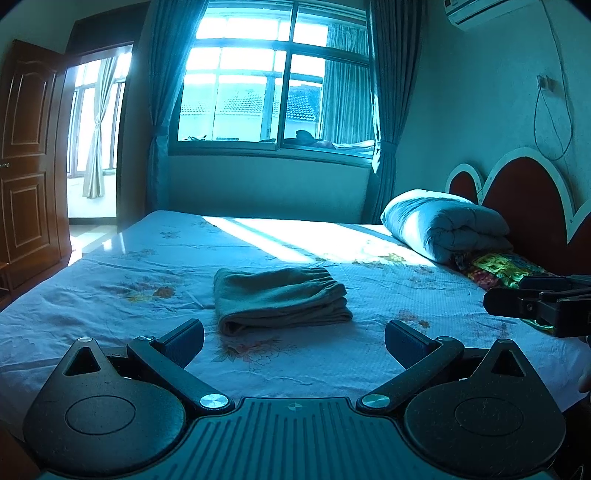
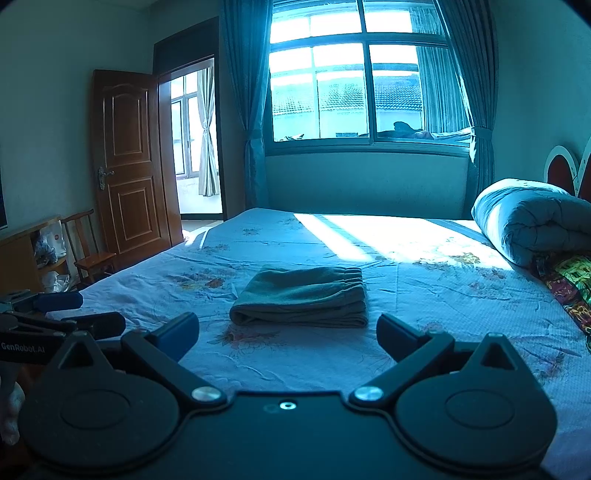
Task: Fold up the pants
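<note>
The bed (image 1: 110, 280) fills the middle of the room, covered by a pale sheet printed with faded orange flowers and creased in shallow wrinkles. A bright band of sunlight falls across the far half of the sheet. Beyond the bed's far side is a wide window (image 1: 273, 85) with dark curtains (image 1: 162, 92) drawn to either side (tiled rooftops show through the glass). At the bed's head end, a rolled quilt (image 1: 443, 225) lies against a red scalloped headboard (image 1: 524, 192), with a multicoloured patterned cloth (image 1: 495, 269) just beside it on the sheet. Off the bed's foot end stands an open brown panelled door (image 2: 129, 166), and near it a wooden chair (image 2: 88, 247) and a low shelf (image 2: 22, 251). An air conditioner (image 1: 476, 11) hangs high on the wall above the headboard.

The pants (image 1: 280, 299), greyish-green, lie folded into a compact stack on the sheet near the bed's centre, elastic waistband towards the headboard side.

The left gripper (image 1: 294, 341) is held above the bed's near edge with its jaws spread wide and nothing between them, short of the pants. The right gripper (image 2: 288, 334) is likewise wide apart and empty, also short of the pants.

White lettering on the left gripper's side, seen from the right wrist view, reads "GenRobot.AI" (image 2: 23, 347).
</note>
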Demonstrator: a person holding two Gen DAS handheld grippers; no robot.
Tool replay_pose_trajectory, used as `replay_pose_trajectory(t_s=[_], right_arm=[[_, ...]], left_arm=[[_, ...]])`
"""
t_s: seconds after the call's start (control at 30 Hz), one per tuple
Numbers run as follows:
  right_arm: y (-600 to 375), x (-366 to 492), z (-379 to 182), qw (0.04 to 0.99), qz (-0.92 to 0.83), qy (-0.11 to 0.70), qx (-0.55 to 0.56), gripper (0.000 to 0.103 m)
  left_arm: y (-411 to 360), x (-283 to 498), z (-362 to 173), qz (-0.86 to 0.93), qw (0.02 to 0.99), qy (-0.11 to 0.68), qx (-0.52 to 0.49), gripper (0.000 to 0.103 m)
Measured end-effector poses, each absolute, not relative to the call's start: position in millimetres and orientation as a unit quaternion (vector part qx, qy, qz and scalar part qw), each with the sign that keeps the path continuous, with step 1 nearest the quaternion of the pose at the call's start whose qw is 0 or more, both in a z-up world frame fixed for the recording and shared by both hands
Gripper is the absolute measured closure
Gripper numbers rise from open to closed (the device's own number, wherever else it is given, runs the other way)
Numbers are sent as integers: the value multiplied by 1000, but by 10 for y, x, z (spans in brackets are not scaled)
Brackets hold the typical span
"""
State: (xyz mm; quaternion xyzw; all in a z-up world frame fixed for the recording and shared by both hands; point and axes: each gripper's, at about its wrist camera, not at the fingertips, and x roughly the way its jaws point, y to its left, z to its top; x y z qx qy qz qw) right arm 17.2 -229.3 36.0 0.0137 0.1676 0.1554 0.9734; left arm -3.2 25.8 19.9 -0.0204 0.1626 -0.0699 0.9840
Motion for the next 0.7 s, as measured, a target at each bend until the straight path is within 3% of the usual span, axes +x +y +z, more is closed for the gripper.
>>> replay_pose_trajectory(t_s=[0.7], right_arm=[[-2289, 175, 337, 973, 156, 172, 11, 6]], left_arm=[[262, -36, 189, -92, 983, 156, -31, 0]])
